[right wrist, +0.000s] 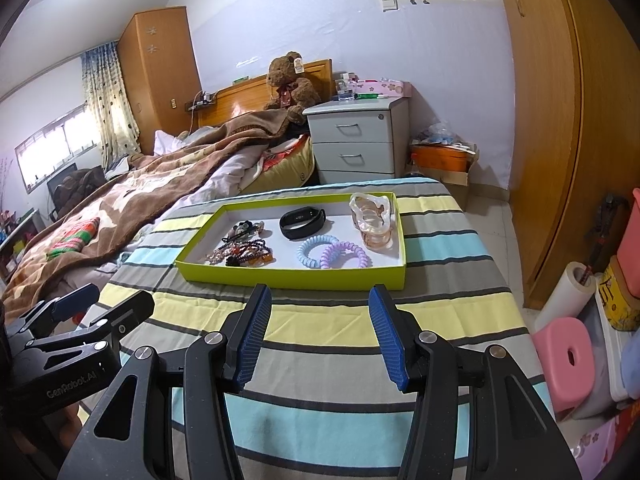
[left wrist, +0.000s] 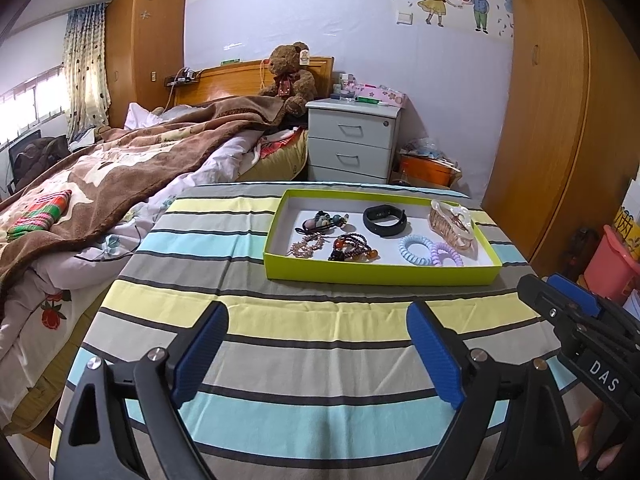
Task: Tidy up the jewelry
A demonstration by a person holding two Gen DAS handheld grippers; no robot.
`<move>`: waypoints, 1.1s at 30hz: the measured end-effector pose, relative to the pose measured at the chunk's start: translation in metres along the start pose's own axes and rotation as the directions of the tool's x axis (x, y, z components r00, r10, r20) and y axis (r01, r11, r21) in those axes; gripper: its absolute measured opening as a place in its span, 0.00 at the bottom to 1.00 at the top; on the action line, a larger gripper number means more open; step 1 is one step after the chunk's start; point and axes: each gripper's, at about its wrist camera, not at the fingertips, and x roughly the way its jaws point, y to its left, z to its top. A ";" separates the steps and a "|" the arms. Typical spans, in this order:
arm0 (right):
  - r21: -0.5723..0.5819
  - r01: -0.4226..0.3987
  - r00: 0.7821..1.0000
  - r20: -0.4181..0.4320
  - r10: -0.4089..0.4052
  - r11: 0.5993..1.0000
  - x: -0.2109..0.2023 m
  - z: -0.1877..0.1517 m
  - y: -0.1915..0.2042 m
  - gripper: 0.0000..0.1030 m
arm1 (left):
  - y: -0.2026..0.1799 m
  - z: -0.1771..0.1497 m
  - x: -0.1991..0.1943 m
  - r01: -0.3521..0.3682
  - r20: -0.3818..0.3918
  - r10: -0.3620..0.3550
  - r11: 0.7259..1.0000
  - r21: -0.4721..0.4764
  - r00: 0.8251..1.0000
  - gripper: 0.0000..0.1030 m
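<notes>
A lime-green tray (left wrist: 380, 276) with a white floor lies on the striped tablecloth (left wrist: 320, 360). In it are a black wrist band (left wrist: 385, 220), blue (left wrist: 416, 249) and purple (left wrist: 449, 254) coil hair ties, a pale claw clip (left wrist: 452, 224), dark beaded bracelets (left wrist: 354, 248), a pink bead bracelet (left wrist: 307, 246) and charm hair ties (left wrist: 324, 222). My left gripper (left wrist: 318, 320) hovers open over the cloth, short of the tray. Just before the tray's (right wrist: 292, 278) front rim, my right gripper (right wrist: 320, 296) is open and holds nothing. The band (right wrist: 302, 222) and clip (right wrist: 374, 220) lie beyond it.
A bed with a brown blanket (left wrist: 120, 168) borders the table on the left. Behind stand a grey nightstand (left wrist: 352, 144) and an orange box (left wrist: 428, 168). A wooden wardrobe (right wrist: 552, 140), a pink stool (right wrist: 568, 360) and a paper roll (right wrist: 568, 296) crowd the right side.
</notes>
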 end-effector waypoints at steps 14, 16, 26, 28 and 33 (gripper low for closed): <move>-0.006 -0.002 1.000 0.004 0.002 1.000 -0.002 -0.002 0.002 0.50 | 0.002 -0.003 -0.003 -0.008 0.008 0.008 1.000 -0.004 1.000 0.90; -0.005 -0.002 1.000 0.004 0.002 1.000 -0.003 -0.003 0.002 0.50 | 0.002 -0.003 -0.004 -0.009 0.010 0.009 1.000 -0.001 1.000 0.90; -0.011 -0.003 1.000 0.005 0.003 1.000 -0.003 -0.005 0.002 0.50 | 0.004 -0.003 -0.007 -0.013 0.019 0.013 1.000 -0.001 1.000 0.90; -0.010 -0.004 1.000 0.005 0.004 1.000 -0.003 -0.004 0.002 0.50 | 0.004 -0.003 -0.007 -0.012 0.017 0.012 1.000 -0.003 1.000 0.90; -0.010 -0.003 1.000 0.003 0.003 1.000 -0.003 -0.005 0.002 0.50 | 0.005 -0.002 -0.007 -0.012 0.016 0.012 1.000 -0.004 1.000 0.90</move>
